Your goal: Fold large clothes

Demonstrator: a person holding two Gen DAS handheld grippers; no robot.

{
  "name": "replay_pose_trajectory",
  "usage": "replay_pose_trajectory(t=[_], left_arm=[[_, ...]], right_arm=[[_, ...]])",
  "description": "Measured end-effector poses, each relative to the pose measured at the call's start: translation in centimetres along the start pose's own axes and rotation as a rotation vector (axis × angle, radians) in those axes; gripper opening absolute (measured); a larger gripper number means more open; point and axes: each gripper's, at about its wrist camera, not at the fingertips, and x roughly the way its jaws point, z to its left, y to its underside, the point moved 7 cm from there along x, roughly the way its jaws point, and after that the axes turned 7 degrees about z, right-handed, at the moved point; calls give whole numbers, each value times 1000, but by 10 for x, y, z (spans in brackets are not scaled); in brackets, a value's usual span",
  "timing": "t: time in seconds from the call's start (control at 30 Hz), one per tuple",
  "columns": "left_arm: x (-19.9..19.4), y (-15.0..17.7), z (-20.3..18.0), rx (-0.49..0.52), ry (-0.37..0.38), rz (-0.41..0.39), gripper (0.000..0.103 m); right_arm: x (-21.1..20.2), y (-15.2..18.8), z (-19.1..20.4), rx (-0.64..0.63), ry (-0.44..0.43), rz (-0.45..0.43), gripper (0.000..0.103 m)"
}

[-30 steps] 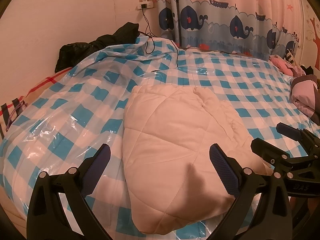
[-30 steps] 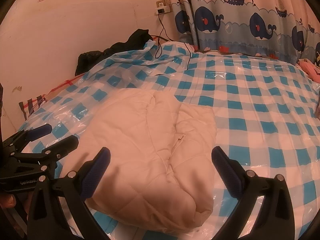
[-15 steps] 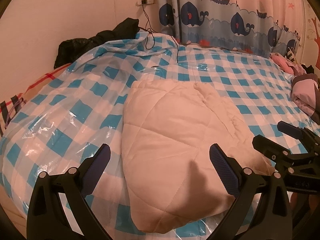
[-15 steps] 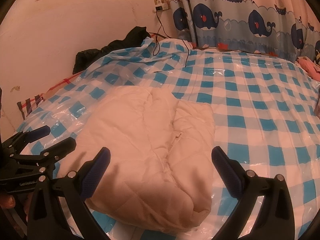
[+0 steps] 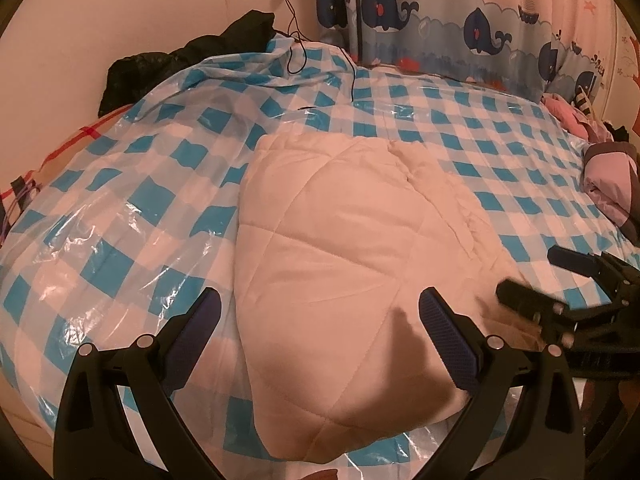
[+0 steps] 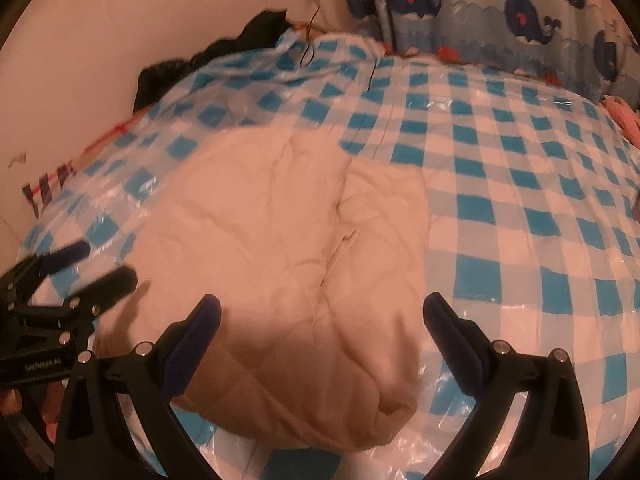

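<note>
Jaws of the left gripper (image 5: 320,316) spread wide, nothing between them, hanging low over the near edge of the cream quilted garment (image 5: 344,264). Same with the right gripper (image 6: 322,318): jaws wide apart, empty, poised over the garment's near right corner. Compared with a second ago, both closer and lower, the bundle now filling more of each view; right wrist view blurred, so probably mid-motion. No change in the garment itself: same folded, puffy block, sleeve or side panel tucked along its right side, lying on the checked plastic sheet (image 5: 132,208) near the bed's front edge. Judged from that: folding largely done, or one last fold pending, with both grippers closing in for a grasp on the near edge, either to double the bundle over away from the person or to lift it off. Not possible to say which.

Around: black clothing (image 5: 188,56) heaped by the wall at the far left; charger cable (image 5: 296,46) trailing from the wall socket onto the sheet, well apart from the garment; pink and grey clothes (image 5: 608,192) piled at the right edge of the bed; whale curtain (image 5: 460,24) behind. Nothing lying on the garment or between it and the jaws. Possible nuisances: slippery, crinkled plastic underneath catching in a low grasp, and thick padding springing back open.
</note>
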Motion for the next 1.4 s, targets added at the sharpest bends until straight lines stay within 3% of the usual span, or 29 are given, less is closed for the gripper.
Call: replay_pose_trajectory(t=[0.2, 0.57, 0.8, 1.4], left_arm=[[4, -5, -3, -7, 14, 17, 95], [5, -10, -4, 19, 2, 35, 95], [6, -8, -5, -5, 54, 73, 95], [13, -7, -6, 13, 27, 119, 95]], right_arm=[[1, -2, -3, -25, 6, 83, 98], [-5, 0, -4, -79, 35, 154, 98], [-8, 6, 1, -102, 28, 164, 98], [-4, 12, 5, -110, 23, 180, 98]])
